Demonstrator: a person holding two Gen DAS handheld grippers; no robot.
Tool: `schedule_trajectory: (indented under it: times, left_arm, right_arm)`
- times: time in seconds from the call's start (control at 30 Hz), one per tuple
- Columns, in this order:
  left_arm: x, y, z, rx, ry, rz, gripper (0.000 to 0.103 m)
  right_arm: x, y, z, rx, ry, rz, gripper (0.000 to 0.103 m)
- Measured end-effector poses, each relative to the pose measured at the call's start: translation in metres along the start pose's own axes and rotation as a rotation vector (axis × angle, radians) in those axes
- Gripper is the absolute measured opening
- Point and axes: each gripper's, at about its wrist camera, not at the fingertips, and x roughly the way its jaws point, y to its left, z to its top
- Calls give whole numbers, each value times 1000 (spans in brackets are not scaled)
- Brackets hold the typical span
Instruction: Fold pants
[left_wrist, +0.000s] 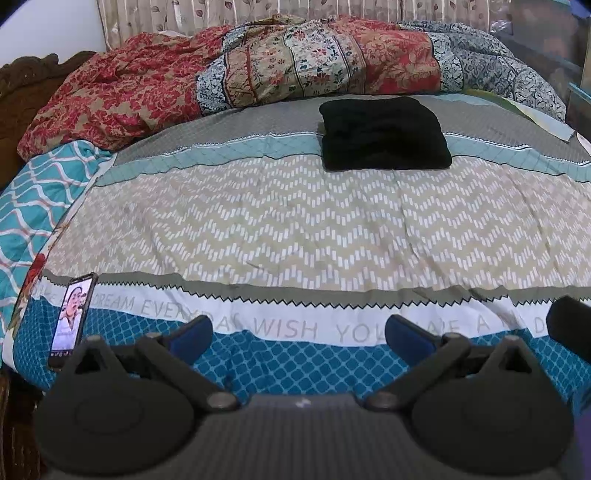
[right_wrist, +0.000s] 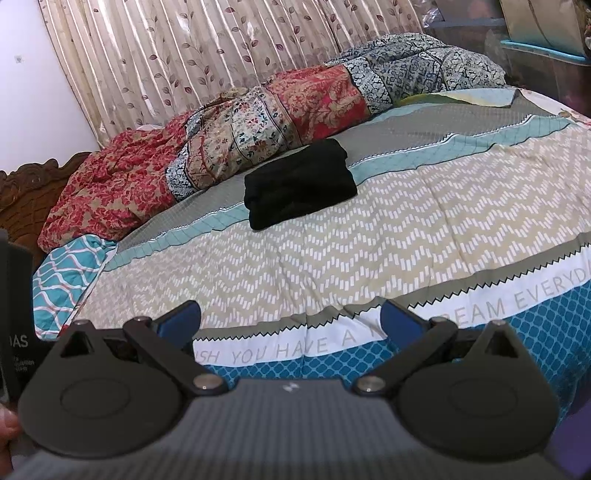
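The folded black pants (left_wrist: 384, 134) are shown well ahead on the bedspread (left_wrist: 258, 229), long axis front-to-back, right of the released left gripper (left_wrist: 299, 339) and left of the released right gripper (right_wrist: 290, 325).

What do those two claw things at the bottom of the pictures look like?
Both look alike. The left gripper and right gripper each have a ribbed grey body with a small white mark, two round black discs, black link arms on silver pins, and blue finger pads. No cables or sleeves show.

Pants (left_wrist: 384, 134) on bedspread (left_wrist: 295, 229) — before quilt (left_wrist: 258, 70)
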Motion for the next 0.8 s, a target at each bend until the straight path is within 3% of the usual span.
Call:
schedule_trajectory:
  times: [0.8]
  left_arm:
    - [6, -1, 0, 5, 24, -3, 103]
  right_arm:
    - [2, -3, -1, 10, 7, -4, 103]
